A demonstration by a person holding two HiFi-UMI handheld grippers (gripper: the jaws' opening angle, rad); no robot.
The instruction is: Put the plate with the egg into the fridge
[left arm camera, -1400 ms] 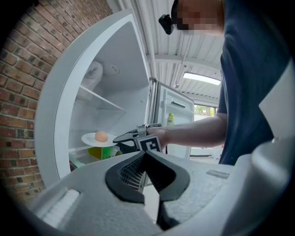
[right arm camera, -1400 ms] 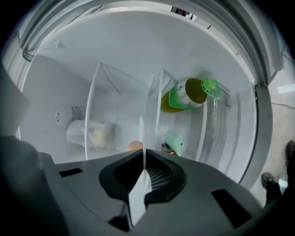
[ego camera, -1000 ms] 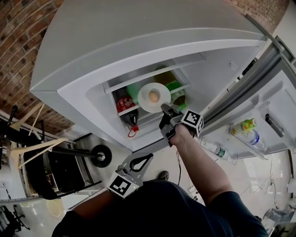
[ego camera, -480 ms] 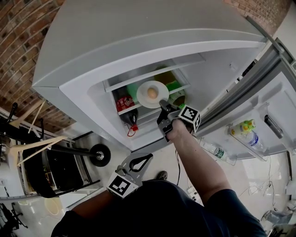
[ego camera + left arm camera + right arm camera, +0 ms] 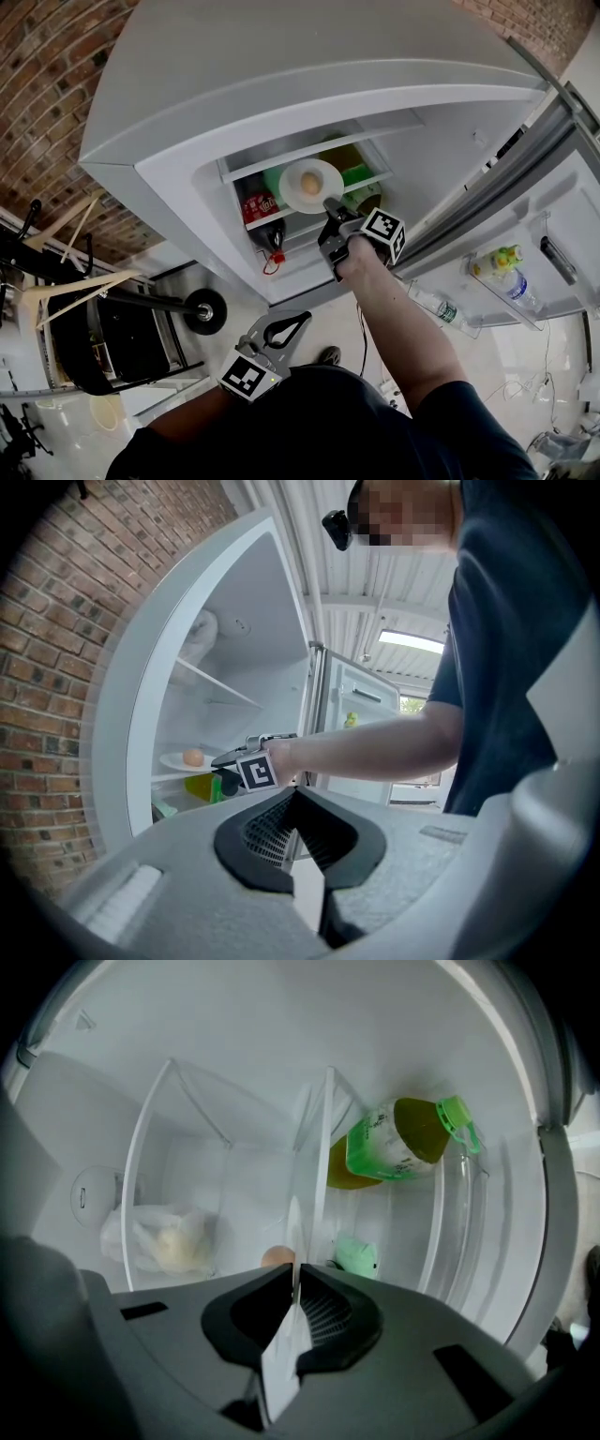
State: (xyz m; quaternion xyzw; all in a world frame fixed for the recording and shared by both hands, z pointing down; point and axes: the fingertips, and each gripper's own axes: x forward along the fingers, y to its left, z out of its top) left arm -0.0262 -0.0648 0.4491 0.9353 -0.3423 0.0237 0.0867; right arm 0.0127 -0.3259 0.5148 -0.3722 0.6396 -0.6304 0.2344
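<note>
right gripper view shows the right gripper [image 5: 292, 1288] clamped on the near rim of the round white plate [image 5: 294, 1227], which lies straight ahead with the brown egg [image 5: 277, 1256] over the front edge of the clear fridge shelf [image 5: 371, 178], while the left gripper [image 5: 292, 797], jaws together and empty, hangs well back.

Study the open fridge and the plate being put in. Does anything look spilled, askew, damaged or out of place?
Nothing stands out. The plate sits level, gripped at its rim by the right gripper, with the egg whole on it. No spill shows on the fridge shelves.
</note>
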